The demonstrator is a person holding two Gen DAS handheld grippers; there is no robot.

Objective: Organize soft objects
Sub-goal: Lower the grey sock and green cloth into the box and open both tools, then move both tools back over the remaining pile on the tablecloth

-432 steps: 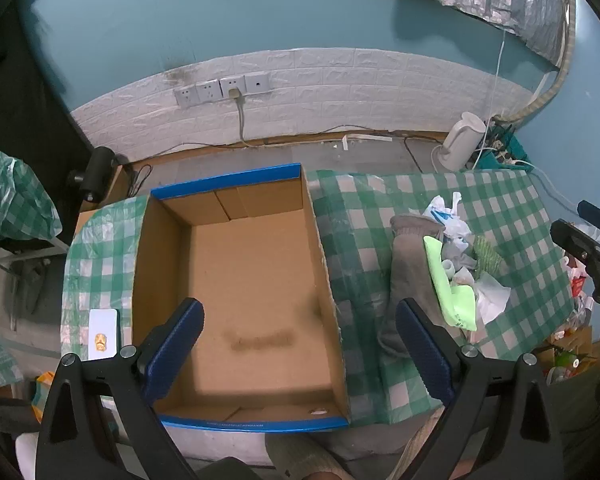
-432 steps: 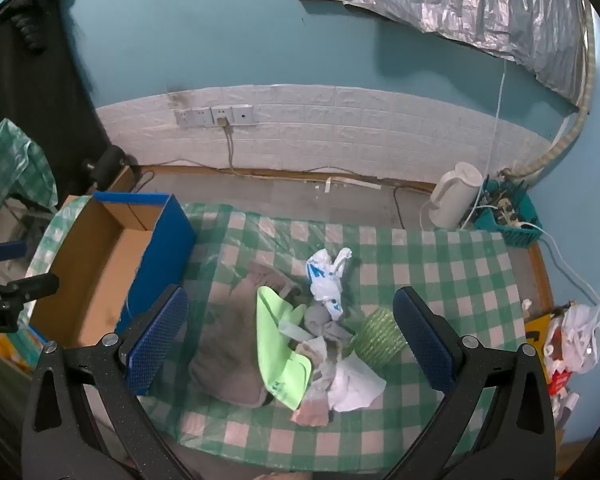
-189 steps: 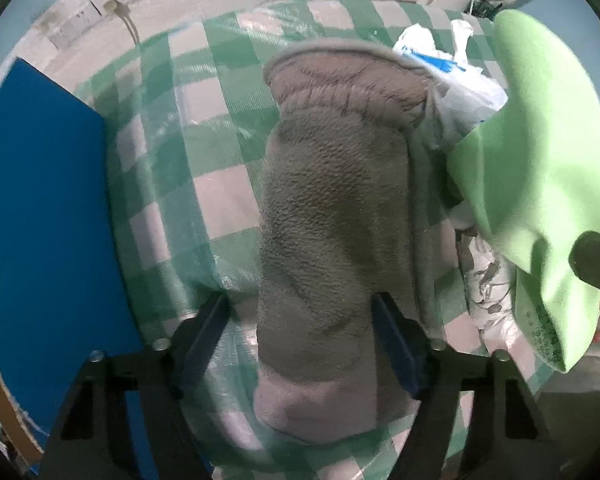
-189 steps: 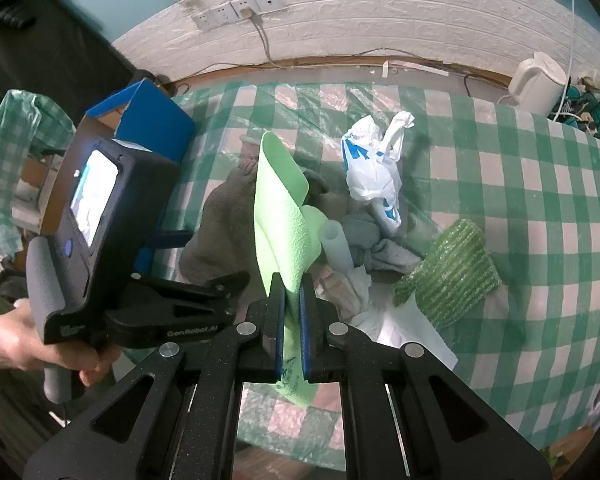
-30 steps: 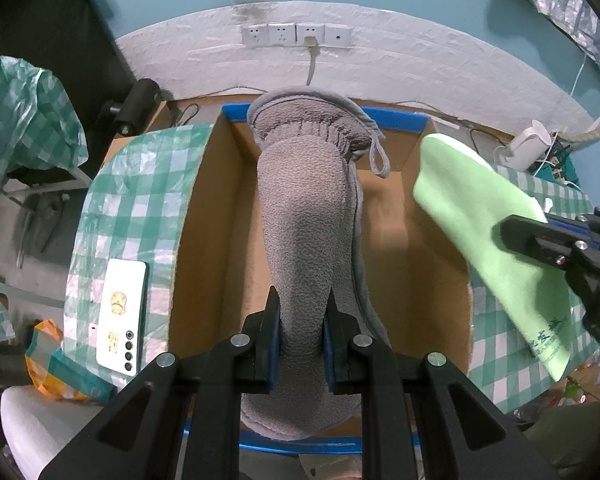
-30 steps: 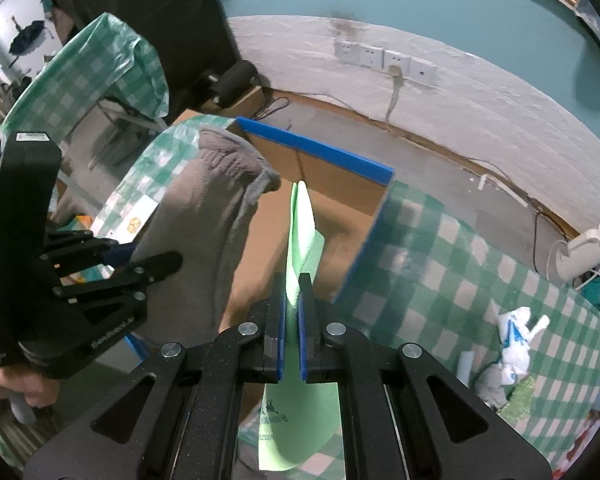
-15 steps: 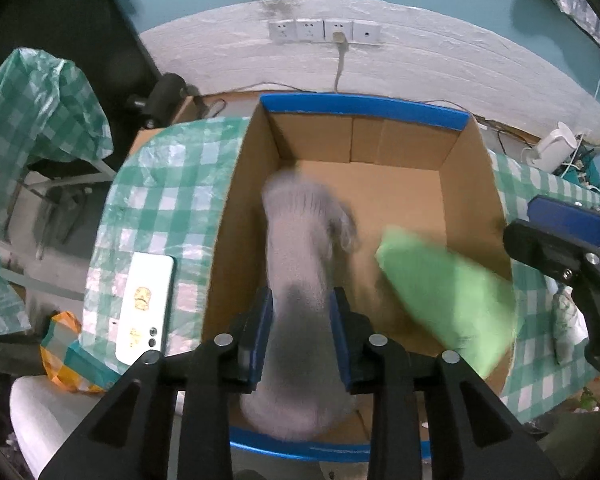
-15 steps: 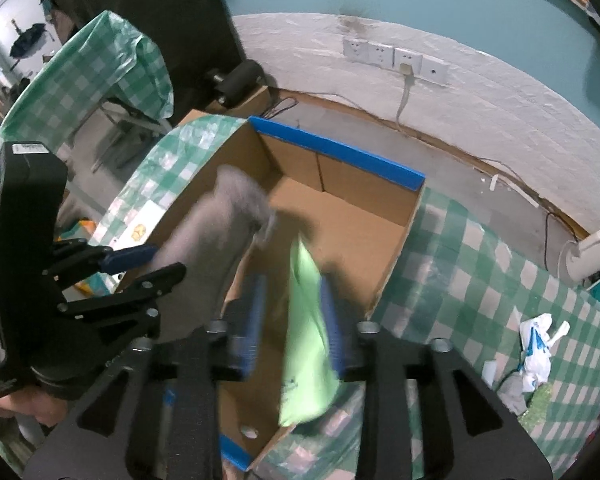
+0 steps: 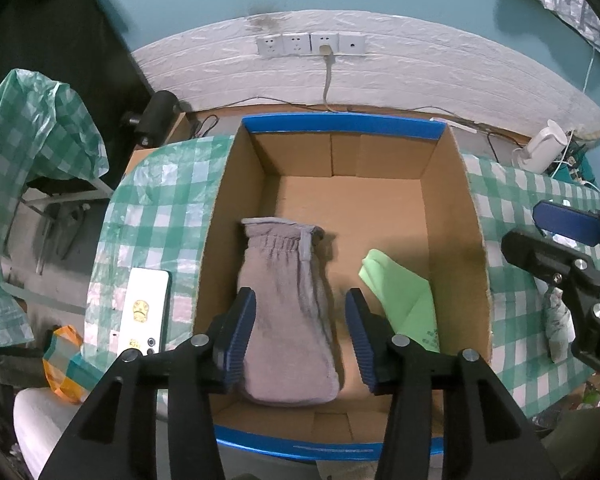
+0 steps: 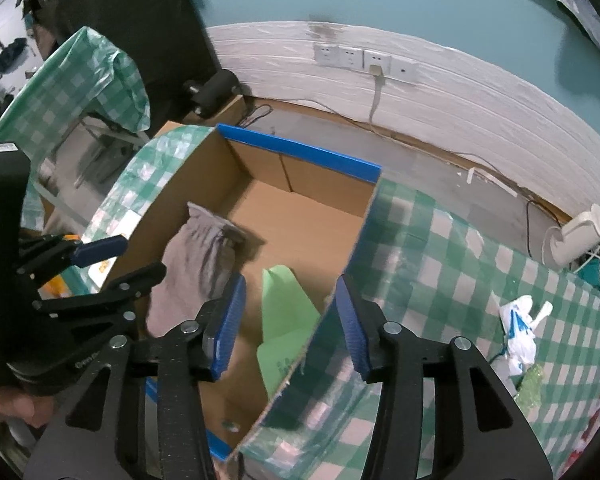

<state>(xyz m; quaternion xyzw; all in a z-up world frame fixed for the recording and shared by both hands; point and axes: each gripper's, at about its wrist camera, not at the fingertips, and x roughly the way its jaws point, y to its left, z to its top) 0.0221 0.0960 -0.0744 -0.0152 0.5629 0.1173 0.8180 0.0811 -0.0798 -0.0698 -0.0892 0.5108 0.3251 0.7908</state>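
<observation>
A grey fleece mitt (image 9: 288, 312) lies flat on the floor of the cardboard box (image 9: 240, 208), left of centre. A light green cloth (image 9: 400, 296) lies beside it at the box's right wall. My left gripper (image 9: 300, 332) hangs above the mitt, its jaws opening, with nothing pressed between the pads. My right gripper (image 10: 290, 320) hovers over the box's near right corner, its jaws opening too. Far below it lie the green cloth (image 10: 284, 320) and the mitt (image 10: 196, 264). The right gripper also shows at the left wrist view's right edge (image 9: 568, 236).
A green checked cloth (image 10: 440, 264) covers the table. A white plastic bag (image 10: 520, 328) and a green mesh piece (image 10: 536, 384) lie at the right. A white phone (image 9: 146, 312) rests left of the box. A white kettle (image 9: 542, 152) stands by the wall.
Both grippers opened. The grey mitt and the green cloth dropped from the jaws and now lie on the box floor.
</observation>
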